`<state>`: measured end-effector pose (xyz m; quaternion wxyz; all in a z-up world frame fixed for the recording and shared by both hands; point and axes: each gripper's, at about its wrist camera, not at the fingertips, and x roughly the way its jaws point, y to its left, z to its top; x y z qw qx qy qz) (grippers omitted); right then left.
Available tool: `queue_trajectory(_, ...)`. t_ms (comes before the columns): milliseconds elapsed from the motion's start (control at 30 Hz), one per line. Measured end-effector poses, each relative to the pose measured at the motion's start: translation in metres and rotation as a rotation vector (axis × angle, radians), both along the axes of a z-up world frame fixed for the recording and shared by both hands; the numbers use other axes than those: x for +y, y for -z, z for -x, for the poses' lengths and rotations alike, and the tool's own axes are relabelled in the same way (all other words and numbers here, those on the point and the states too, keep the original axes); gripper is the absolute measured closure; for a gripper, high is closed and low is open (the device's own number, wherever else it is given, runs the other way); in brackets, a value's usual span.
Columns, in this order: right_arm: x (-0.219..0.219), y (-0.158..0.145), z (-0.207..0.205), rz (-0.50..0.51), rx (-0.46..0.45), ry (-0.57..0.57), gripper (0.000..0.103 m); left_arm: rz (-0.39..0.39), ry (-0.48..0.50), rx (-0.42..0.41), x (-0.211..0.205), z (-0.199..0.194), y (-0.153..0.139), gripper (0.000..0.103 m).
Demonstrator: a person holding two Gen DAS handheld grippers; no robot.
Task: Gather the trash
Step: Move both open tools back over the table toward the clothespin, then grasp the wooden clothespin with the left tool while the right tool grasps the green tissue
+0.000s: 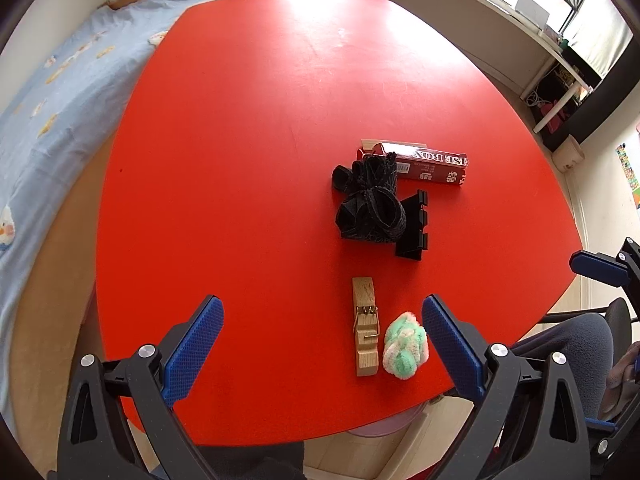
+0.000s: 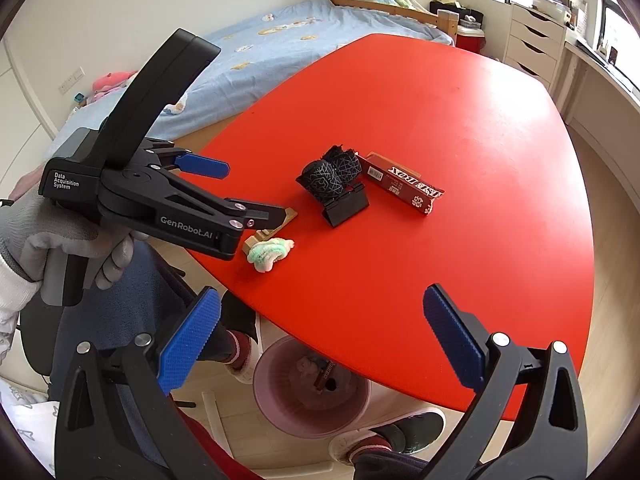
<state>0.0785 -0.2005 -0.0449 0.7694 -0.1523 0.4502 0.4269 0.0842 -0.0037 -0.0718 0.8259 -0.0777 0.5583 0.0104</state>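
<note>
On the red table [image 1: 248, 160] lie a torn dark red box [image 1: 424, 164], a black cloth bundle [image 1: 370, 204], a black plastic stand [image 1: 414, 228], a wooden clip [image 1: 365, 326] and a green-white fluffy ball [image 1: 405, 345]. My left gripper [image 1: 322, 348] is open and empty, hovering over the near table edge just left of the clip and ball; it also shows in the right wrist view [image 2: 240, 192]. My right gripper [image 2: 320, 340] is open and empty, held off the table's edge above a pink trash bin [image 2: 310, 390] with a few scraps inside.
A bed with a blue cover [image 1: 44, 112] runs along the table's left side. White drawers [image 2: 534, 46] and a desk stand beyond the far end. The person's legs and feet [image 2: 384, 440] and a chair [image 1: 620, 320] are beside the bin.
</note>
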Motion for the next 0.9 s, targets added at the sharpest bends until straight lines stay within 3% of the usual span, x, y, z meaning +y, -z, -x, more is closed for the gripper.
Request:
queue_trajectory(167, 0.002, 0.005, -0.002, 0.005, 0.006, 0.002, 0.004, -0.033, -0.006, 0.027, -0.003, -0.007, 0.012, 0.008)
queue_trajectory(233, 0.002, 0.006, -0.003, 0.007, 0.008, 0.003, 0.004, -0.050, -0.006, 0.032, -0.005, -0.007, 0.015, 0.018)
queue_trajectory(700, 0.022, 0.017, -0.006, 0.023, 0.012, -0.032, 0.004, -0.090, 0.004, 0.025, -0.005, -0.003, 0.013, 0.037)
queue_trajectory(900, 0.034, 0.021, -0.007, 0.039, 0.016, -0.056, 0.004, -0.101, -0.003, 0.026, 0.000, 0.001, 0.010, 0.056)
